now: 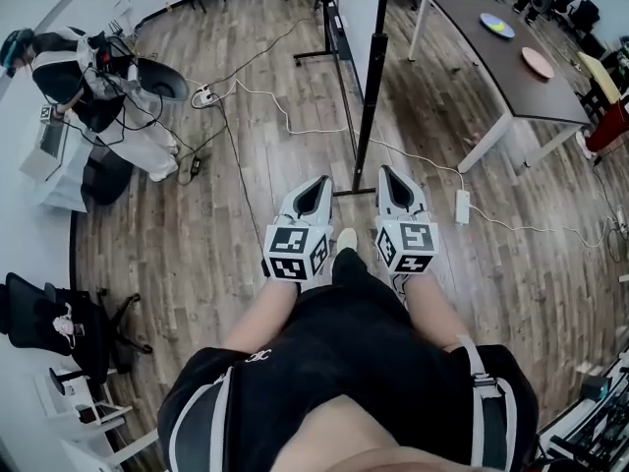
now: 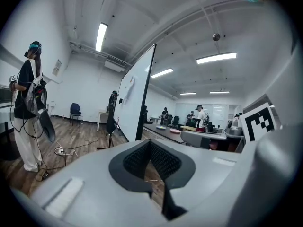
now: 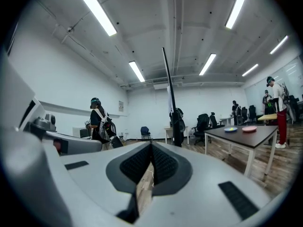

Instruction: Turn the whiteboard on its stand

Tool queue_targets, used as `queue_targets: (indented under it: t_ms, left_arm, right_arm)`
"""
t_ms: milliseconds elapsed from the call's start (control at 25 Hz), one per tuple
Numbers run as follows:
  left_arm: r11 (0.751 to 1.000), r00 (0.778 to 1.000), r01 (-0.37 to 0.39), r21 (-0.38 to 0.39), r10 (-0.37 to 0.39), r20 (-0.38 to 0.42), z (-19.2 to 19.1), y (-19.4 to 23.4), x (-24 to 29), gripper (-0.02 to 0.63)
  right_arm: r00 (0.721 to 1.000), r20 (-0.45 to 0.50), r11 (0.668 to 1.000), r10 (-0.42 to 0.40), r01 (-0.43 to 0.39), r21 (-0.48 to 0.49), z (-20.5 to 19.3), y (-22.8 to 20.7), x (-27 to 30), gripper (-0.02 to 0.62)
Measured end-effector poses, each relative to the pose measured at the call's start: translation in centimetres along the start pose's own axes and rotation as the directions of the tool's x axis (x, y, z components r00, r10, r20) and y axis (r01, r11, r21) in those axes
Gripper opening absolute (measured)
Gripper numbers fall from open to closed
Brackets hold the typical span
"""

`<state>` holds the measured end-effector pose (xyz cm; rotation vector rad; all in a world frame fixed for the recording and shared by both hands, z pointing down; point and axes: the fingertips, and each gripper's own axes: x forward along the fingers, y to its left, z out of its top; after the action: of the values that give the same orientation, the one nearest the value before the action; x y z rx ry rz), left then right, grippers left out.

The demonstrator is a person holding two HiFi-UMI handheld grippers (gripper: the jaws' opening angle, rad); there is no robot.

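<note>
The whiteboard [image 1: 356, 8] stands on its dark wheeled stand [image 1: 366, 96] on the wooden floor straight ahead of me, and from above I see it nearly edge-on. My left gripper [image 1: 318, 182] and right gripper [image 1: 386, 172] are held side by side at waist height, a short way before the stand's foot and apart from it. Both are shut with nothing between the pads. The left gripper view shows the board's white face [image 2: 135, 100] beyond the closed left gripper [image 2: 150, 142]. In the right gripper view the board is a thin dark edge [image 3: 169, 91] above the closed right gripper [image 3: 151, 144].
A dark table [image 1: 491, 62] with two plates stands to the board's right. Cables [image 1: 280, 116] and a power strip [image 1: 462, 206] lie on the floor around the stand. A person [image 1: 93, 87] with gear stands at far left; an office chair [image 1: 59, 323] sits at lower left.
</note>
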<state>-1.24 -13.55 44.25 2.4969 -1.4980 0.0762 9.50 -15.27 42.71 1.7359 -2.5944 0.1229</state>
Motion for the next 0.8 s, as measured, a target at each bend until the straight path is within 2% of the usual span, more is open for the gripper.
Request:
queue_targets:
  t_ms: [440,800]
  left_arm:
    - [1.000,1.000,-0.001,0.000,0.001,-0.023,1.0,4.8,7.1,0.009]
    - [1.000,0.999,-0.019,0.006,0.019,-0.027,4.0,9.9,14.6,0.009]
  right_arm:
    - [0.999,-0.023,0.999,-0.040,0.041,0.025,-0.6,-3.8,8.3,0.006]
    - [0.999,-0.023,0.999,-0.028,0.029,0.023,0.9,-6.6,17.2,0.006]
